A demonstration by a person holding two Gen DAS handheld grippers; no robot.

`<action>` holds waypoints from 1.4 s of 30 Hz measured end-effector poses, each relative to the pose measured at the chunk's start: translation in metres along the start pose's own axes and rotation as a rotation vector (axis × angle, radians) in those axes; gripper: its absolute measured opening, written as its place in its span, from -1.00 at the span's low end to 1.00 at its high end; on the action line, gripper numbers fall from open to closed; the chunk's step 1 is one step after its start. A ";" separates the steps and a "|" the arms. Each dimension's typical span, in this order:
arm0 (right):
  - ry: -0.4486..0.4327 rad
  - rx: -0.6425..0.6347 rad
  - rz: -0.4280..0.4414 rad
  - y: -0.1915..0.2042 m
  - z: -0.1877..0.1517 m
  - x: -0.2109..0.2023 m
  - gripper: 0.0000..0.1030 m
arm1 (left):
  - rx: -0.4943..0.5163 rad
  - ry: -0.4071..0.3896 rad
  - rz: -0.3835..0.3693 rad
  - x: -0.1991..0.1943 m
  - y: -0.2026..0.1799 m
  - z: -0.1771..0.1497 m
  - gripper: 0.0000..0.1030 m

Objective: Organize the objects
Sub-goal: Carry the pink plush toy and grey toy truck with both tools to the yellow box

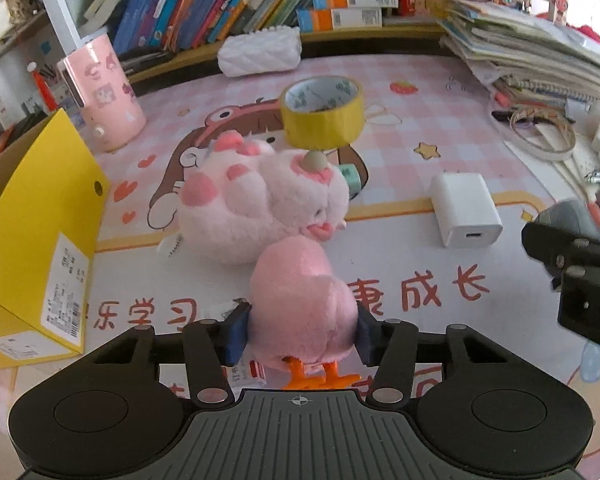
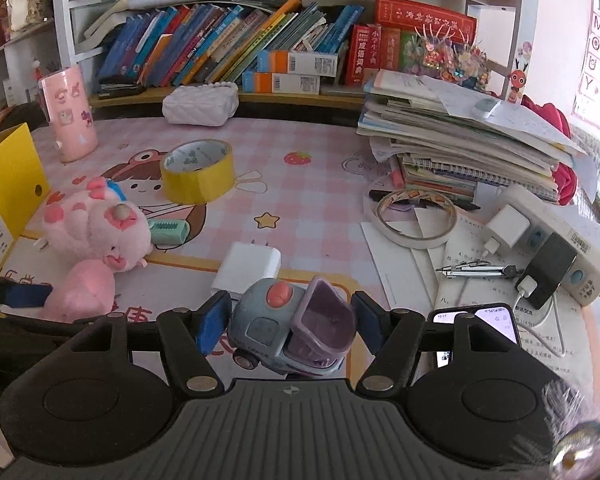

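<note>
**Desk editor:** Toys in both grippers, then?

**Photographer:** Yes. The left gripper [image 1: 300, 330] has its blue pads [image 1: 236, 332] pressed into the flanks of a small pink plush chick with orange plastic feet [image 1: 302, 300], which stands on the pink checked desk mat [image 1: 440, 132] just in front of a larger pink plush pig [image 1: 256, 204]. The right gripper [image 2: 286, 326] is clenched around a grey-blue plastic toy truck with a purple hopper [image 2: 292, 328], near a white charger cube [image 2: 250, 266].

**Desk editor:** And where should they go?

**Photographer:** Probably the yellow cardboard box [image 1: 40, 240] at the left edge, though that is a guess. The plush is soft, so a firm squeeze low on the body helps; lift straight up to clear the pig, and carry each toy over the box's rim before letting go.
</note>
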State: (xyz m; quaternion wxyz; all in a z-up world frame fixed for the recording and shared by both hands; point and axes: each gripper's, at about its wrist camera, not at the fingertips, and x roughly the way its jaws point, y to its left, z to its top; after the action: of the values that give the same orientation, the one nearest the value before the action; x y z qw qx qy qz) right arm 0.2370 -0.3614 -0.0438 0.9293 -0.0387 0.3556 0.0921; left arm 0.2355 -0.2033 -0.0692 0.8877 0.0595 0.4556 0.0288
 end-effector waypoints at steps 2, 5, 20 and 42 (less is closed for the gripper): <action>-0.002 0.001 0.006 0.001 -0.002 -0.001 0.23 | -0.027 -0.014 -0.033 -0.003 0.005 0.000 -0.03; -0.013 0.016 0.014 0.001 -0.002 -0.003 0.23 | -0.062 -0.050 -0.068 -0.012 0.012 0.001 -0.04; -0.020 -0.005 0.040 0.044 -0.006 -0.023 0.23 | -0.233 -0.200 -0.210 -0.063 0.071 -0.019 -0.03; -0.038 -0.088 0.155 0.230 -0.039 -0.104 0.23 | -0.324 -0.254 -0.147 -0.132 0.236 -0.124 -0.04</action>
State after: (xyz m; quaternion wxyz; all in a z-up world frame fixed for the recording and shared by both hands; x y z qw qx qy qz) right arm 0.0901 -0.1563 -0.0052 0.9233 -0.0501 0.3356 0.1800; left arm 0.0582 0.0270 -0.0031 0.9357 -0.1143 0.3324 0.0293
